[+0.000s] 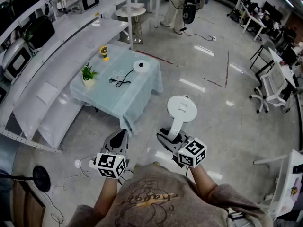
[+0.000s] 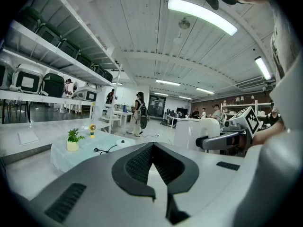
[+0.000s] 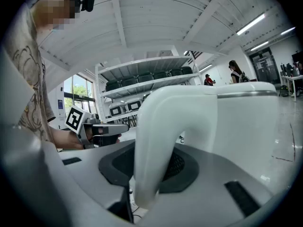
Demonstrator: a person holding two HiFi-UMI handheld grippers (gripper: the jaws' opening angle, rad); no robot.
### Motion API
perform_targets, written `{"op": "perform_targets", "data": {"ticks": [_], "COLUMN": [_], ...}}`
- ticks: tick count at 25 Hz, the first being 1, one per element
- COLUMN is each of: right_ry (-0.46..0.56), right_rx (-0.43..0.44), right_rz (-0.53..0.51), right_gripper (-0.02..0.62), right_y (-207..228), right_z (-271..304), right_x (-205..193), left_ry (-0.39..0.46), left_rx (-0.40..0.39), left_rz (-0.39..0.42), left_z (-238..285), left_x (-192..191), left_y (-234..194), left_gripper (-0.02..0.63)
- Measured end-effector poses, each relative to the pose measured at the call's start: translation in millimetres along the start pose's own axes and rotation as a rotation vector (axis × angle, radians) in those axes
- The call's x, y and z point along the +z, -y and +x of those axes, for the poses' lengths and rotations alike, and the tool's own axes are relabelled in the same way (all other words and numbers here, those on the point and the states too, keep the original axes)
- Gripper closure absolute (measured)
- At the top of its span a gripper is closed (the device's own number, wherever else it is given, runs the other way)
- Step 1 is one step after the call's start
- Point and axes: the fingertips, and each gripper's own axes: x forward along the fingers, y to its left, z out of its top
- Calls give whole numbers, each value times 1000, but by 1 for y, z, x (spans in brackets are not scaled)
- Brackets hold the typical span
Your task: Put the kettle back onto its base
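Observation:
The white kettle (image 1: 182, 109) hangs over the floor, right of the table, with my right gripper (image 1: 169, 137) shut on its curved handle (image 3: 151, 141). In the right gripper view the kettle body (image 3: 241, 122) fills the frame ahead of the jaws. Its round white base (image 1: 141, 66) lies on the far right part of the table with the pale blue cloth (image 1: 137, 96), a black cord (image 1: 120, 79) trailing from it. My left gripper (image 1: 124, 132) is level beside the right one, shut and empty. From the left gripper view I see the base (image 2: 125, 143) ahead and the kettle (image 2: 196, 131) to the right.
A small potted plant (image 1: 88, 74) and a yellow mini fan (image 1: 104, 54) stand on the same table. White shelving (image 1: 52, 79) runs along the left. A person (image 1: 173, 8) stands at the back by a round table (image 1: 130, 11); office chairs (image 1: 272, 86) are at the right.

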Motion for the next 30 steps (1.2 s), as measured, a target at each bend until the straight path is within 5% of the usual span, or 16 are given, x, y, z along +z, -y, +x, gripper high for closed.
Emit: {"op": "perform_targets", "data": {"ticks": [17,30], "right_ry": [-18,-14], "right_rx": [61,86], "right_rz": [19,20], "right_gripper": [488,488], "right_y": [22,71], "right_z": [-11,8], "right_x": [-18,-5], "left_ry": [15,11], "left_rx": [59,79], "left_rz": [-3,12], "left_z": [15,75], "left_x": [-5,2], "left_y": [11,3], "left_gripper": [584,584]}}
